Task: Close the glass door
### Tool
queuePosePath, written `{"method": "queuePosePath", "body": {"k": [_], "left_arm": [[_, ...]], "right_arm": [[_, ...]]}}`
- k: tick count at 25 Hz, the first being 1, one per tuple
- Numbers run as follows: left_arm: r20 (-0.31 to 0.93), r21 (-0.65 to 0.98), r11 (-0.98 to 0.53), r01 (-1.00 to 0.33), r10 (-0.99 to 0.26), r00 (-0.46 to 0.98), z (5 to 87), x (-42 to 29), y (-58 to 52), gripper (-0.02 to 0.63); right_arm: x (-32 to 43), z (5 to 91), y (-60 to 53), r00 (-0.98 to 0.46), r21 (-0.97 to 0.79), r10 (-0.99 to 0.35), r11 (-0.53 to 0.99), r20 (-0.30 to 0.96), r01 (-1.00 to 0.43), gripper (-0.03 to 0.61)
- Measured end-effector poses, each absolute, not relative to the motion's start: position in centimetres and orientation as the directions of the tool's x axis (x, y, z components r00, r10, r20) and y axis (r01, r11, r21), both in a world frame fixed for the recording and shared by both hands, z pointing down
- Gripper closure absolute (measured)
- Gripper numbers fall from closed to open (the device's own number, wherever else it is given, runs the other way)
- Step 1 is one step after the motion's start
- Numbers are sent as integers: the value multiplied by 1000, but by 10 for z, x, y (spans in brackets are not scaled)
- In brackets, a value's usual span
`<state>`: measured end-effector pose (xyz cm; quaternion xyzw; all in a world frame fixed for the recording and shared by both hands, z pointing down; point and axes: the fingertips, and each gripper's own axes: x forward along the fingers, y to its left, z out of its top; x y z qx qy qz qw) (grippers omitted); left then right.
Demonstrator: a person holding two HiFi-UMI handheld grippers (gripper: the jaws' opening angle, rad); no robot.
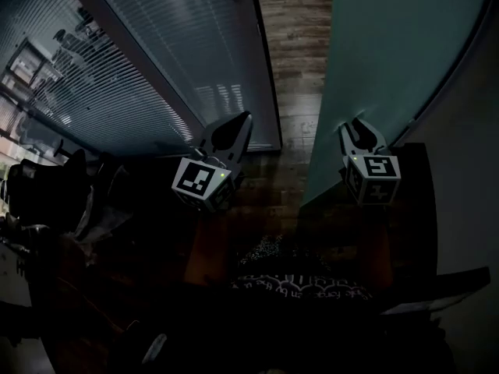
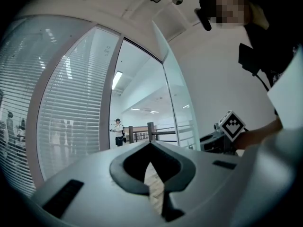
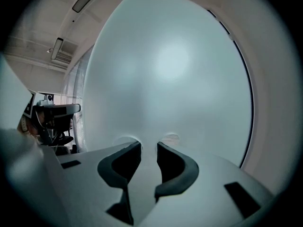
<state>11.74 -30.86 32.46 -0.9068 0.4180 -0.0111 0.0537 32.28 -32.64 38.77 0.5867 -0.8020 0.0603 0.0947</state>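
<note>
The frosted glass door [image 1: 390, 53] runs from the top right down to the floor ahead of me. It fills the right gripper view [image 3: 180, 70]. My right gripper [image 1: 359, 125] has its tips against the door's face [image 3: 147, 144], jaws a little apart with nothing between them. My left gripper [image 1: 245, 118] hangs in the doorway gap left of the door, its jaws shut and empty [image 2: 151, 144]. In the left gripper view the door [image 2: 177, 93] shows edge-on, standing open.
A glass wall with blinds [image 1: 156, 53] lines the left of the doorway. Wooden floor [image 1: 292, 45] runs through the gap. A white wall [image 1: 468, 170] stands right of the door. Beyond the doorway are a railing [image 2: 151, 134] and a distant person [image 2: 117, 131]. An office chair [image 3: 57, 122] stands behind.
</note>
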Motion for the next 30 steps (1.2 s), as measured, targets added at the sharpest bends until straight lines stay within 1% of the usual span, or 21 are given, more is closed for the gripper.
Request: {"method": "queuePosePath", "body": {"k": [10,15,22,30], "left_arm": [[-69,-68,-609,-790,-787,613,326,79,-353,612],[-90,-50,-617,-785,-780,619,325,72,-382,612],[-114,-39,-614,-789,-781,614,315,59,-427,612],[-107,-34,-611,-791,-784,611,319,39,-463,612]], "right_arm": [[299,387,-370,-268,17,-937,278,226,-960,474],[293,394,-389,-251,14,-938,262,240,-965,474],[277,387,-428,-265,13,-938,275,225,-961,476],[262,386,-467,-260,1,-943,265,207,-964,476]]}}
